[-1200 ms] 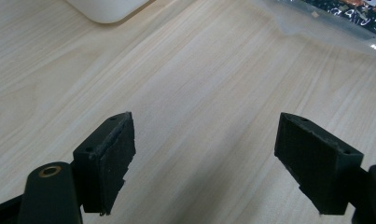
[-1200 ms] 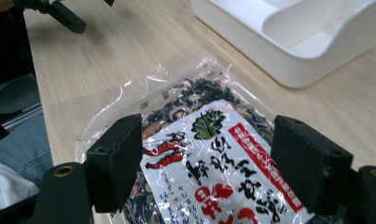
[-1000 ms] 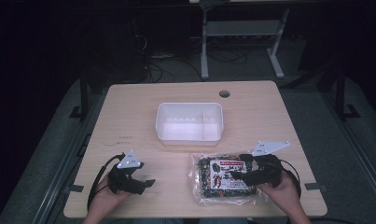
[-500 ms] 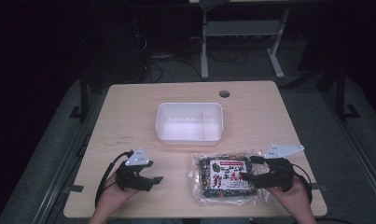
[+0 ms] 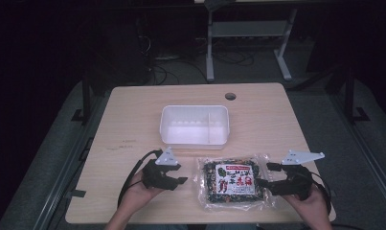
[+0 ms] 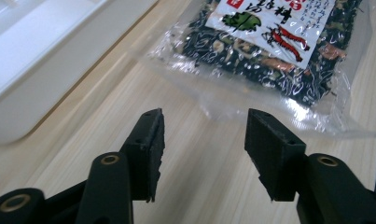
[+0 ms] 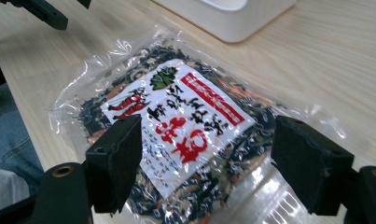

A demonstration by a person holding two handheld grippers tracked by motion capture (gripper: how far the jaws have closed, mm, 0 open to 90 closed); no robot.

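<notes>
The bag of dried mix (image 5: 234, 182) lies flat on the table (image 5: 133, 115) in the lower right of the high view, just below the white tub (image 5: 194, 125). The left tool (image 5: 177, 178) sits just left of the bag, its jaws part-way apart and just now closing, with nothing between them; in the left gripper view the bag's clear edge (image 6: 232, 100) lies just ahead of the pads. The right tool (image 5: 263, 176) stands wide at the bag's right edge, not pressing on it. The film looks thin and slippery, so a pinch on the edge alone could slide off or tear. If the left tool narrows too far, it may push the bag away rather than catch it.
</notes>
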